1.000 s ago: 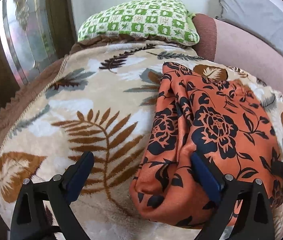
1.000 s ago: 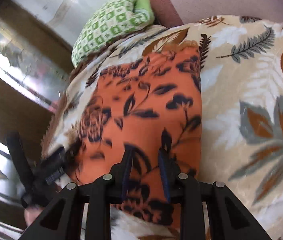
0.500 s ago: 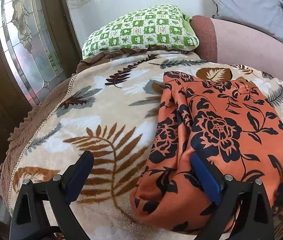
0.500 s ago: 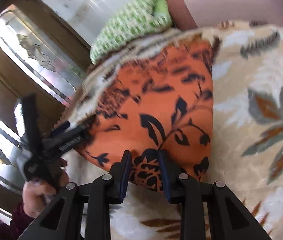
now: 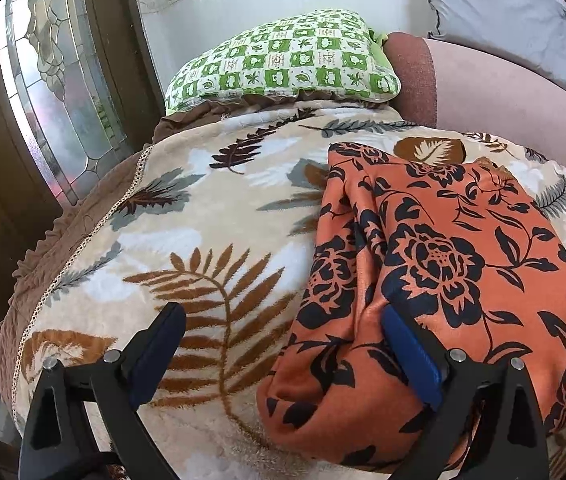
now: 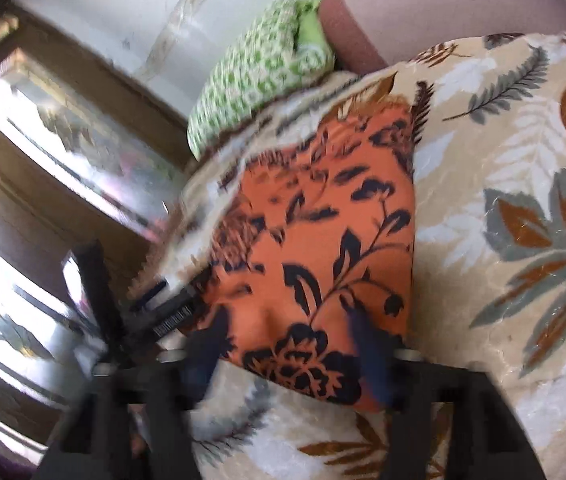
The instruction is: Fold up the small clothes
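Observation:
An orange garment with black flowers (image 5: 435, 276) lies folded in a rough rectangle on the leaf-print blanket (image 5: 203, 216). My left gripper (image 5: 283, 344) is open above the garment's near left corner; its right finger (image 5: 411, 352) rests over the cloth, its left finger over bare blanket. In the right wrist view the same garment (image 6: 323, 240) lies ahead. My right gripper (image 6: 287, 344) is open and empty, its fingers spread just above the garment's near edge. That view is blurred by motion. The left gripper also shows in the right wrist view (image 6: 163, 312) at the cloth's left edge.
A green checked pillow (image 5: 283, 60) lies at the head of the bed by the white wall. A pink bolster (image 5: 491, 92) and a grey cushion (image 5: 495, 12) lie at the back right. A wooden door with leaded glass (image 5: 43, 92) stands left of the bed edge.
My right gripper has opened wide and let go of the garment's near edge, after pulling back. The left gripper has risen and drawn back a little, still open.

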{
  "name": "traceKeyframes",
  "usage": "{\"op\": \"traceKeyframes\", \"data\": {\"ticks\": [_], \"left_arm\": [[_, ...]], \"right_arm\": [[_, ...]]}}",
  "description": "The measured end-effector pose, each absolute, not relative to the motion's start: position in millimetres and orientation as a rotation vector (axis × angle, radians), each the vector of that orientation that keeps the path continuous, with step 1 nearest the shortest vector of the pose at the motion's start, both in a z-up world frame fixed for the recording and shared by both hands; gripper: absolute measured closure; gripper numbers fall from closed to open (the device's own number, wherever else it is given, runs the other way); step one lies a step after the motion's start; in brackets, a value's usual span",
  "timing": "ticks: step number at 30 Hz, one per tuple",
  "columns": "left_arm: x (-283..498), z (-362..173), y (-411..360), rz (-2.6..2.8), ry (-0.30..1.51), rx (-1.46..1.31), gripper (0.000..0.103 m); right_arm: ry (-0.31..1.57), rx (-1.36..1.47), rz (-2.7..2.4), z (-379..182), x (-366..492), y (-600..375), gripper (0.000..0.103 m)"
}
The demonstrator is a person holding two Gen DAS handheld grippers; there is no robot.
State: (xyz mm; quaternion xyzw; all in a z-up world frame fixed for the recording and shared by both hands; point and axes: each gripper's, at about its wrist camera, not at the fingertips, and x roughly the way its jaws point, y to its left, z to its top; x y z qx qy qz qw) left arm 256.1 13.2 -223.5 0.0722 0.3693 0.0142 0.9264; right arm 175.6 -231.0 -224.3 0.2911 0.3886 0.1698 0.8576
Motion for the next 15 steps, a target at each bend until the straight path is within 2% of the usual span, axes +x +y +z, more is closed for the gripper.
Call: {"op": "traceKeyframes", "data": {"ticks": [4,15], "left_arm": [[256,-224,13,0.029,0.760,0.141,0.005],[255,-213,19,0.024,0.741,0.112,0.005]], "right_arm": [[0.777,0.631,0.297,-218,174,-246,0.032],[0.812,0.682,0.232,-228,187,-265,0.032]]}}
